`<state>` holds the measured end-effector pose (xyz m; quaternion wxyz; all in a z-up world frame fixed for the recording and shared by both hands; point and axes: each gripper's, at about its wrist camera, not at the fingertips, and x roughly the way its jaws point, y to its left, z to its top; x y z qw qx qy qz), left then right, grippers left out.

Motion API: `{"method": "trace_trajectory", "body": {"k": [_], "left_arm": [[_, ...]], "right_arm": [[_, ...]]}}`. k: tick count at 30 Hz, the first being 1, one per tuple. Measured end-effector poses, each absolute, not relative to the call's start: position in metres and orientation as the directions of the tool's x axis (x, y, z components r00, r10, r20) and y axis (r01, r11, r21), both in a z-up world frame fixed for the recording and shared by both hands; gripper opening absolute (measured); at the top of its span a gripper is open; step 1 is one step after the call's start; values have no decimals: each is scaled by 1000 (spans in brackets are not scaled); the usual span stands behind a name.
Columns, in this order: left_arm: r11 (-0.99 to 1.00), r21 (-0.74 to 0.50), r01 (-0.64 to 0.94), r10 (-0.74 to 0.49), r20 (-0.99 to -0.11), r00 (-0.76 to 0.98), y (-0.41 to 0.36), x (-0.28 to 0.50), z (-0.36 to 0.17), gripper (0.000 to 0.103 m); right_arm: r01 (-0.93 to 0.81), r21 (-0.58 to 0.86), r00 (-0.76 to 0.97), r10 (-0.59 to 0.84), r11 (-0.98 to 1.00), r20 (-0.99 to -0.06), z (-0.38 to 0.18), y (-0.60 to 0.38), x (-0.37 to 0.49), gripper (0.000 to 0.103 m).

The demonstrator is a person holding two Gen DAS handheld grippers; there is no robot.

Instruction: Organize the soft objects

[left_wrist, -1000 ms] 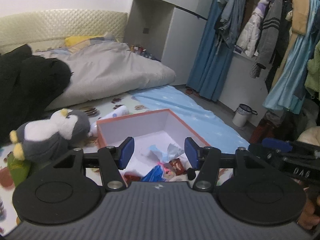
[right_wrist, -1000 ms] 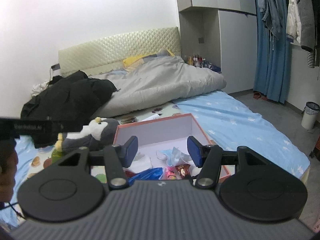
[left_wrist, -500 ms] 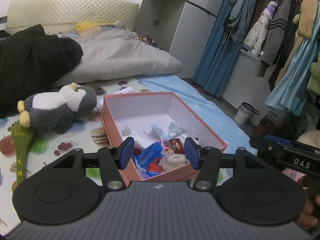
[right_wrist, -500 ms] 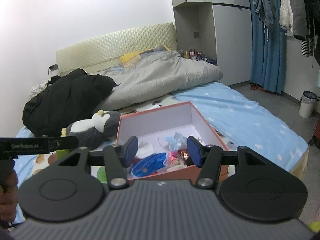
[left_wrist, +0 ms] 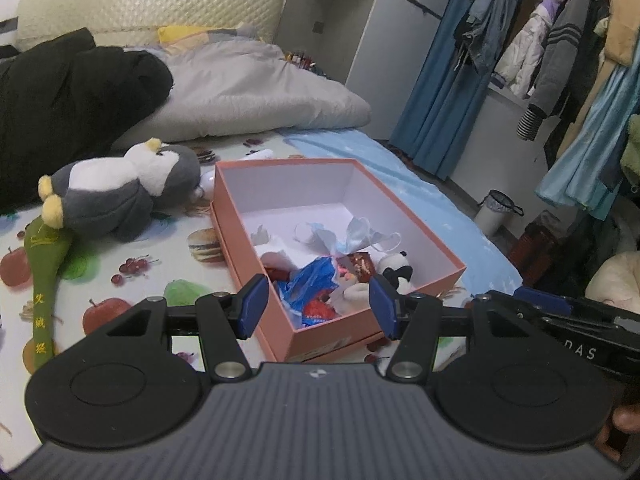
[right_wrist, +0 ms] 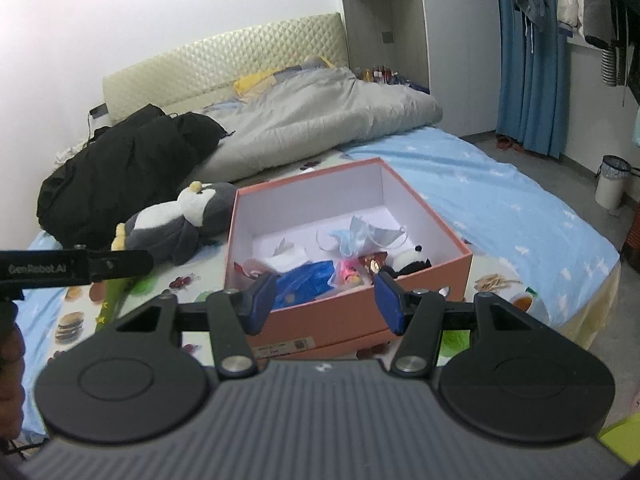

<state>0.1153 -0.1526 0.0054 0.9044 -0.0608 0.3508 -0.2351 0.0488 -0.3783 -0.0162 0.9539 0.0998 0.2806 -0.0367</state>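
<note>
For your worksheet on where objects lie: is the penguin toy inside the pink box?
No, the penguin lies on the bed outside the box, against its left wall.

Soft, cool indoor light fills both views, with no hard shadows. The white wall point(right_wrist: 160, 40) above the headboard point(right_wrist: 224, 60) glares almost blank in the right wrist view, brightest toward its left. The pink box point(left_wrist: 332, 332) is evenly lit; its white inside walls are bright, and only a faint shadow lies under its near edge. Fisheye bending curves the wardrobe point(left_wrist: 340, 32) and the blue curtain point(right_wrist: 532, 60) beyond the box. The corners go dark. Detail is slightly soft throughout, and the black coat point(left_wrist: 68, 100) left of the box shows little texture.
</note>
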Motion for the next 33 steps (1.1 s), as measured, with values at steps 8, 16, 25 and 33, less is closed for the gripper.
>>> {"method": "trace_trajectory", "body": {"k": [8,16,25,33], "left_arm": [[884,-277,376,-465,-604,648,-150,119,3,62],[887,-263,380,-459,-598,657,-150,114,10,63],[887,-254,385,-457,-594,662,-150,114,14,83],[889,-235,392,-448,-619,645,-154,116,15,101]], "right_arm": [[119,171,839,-7,978,-544,-17,-373,50,57],[121,169,842,-11,978,-539,-16,-372,49,57],[131,186,842,-10,974,-539,-15,-376,48,67],[141,186,845,-20,972,-535,-14,-379,49,103]]}}
